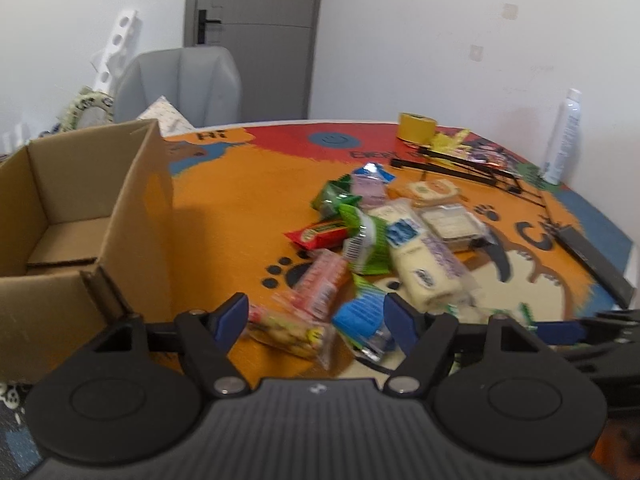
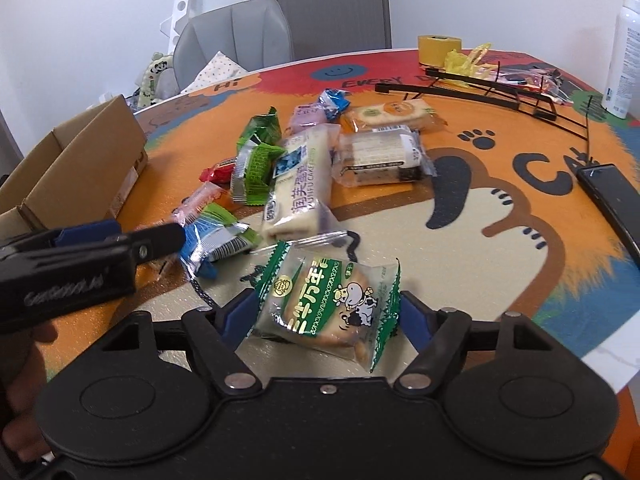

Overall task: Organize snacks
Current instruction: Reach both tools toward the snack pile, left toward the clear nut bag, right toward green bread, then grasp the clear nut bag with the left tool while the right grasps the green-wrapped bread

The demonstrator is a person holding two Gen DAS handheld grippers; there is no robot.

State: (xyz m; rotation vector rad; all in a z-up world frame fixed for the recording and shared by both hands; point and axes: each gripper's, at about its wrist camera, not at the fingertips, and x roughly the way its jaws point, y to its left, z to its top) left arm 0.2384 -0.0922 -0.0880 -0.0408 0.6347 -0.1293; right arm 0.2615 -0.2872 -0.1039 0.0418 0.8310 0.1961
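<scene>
Right now the right gripper (image 2: 328,312) is clamping a green-edged biscuit packet (image 2: 326,306) while the left gripper (image 1: 316,314) is hanging spread over the snack pile (image 1: 384,232), so the packet probably needs carrying left into the cardboard box (image 1: 72,216).

Left hand-held gripper (image 1: 314,318): level, pointing forward, blue-padded fingers (image 1: 230,316) spread wide apart with nothing between them. In the right wrist view it (image 2: 120,236) enters from the left edge, seen side-on. A bare hand (image 2: 20,400) grips its body at the lower left corner; detail is dim.

Right hand-held gripper (image 2: 326,312): level, angled slightly downward, its blue pads (image 2: 414,316) pressed against both edges of a wrapped packet held between them.
</scene>
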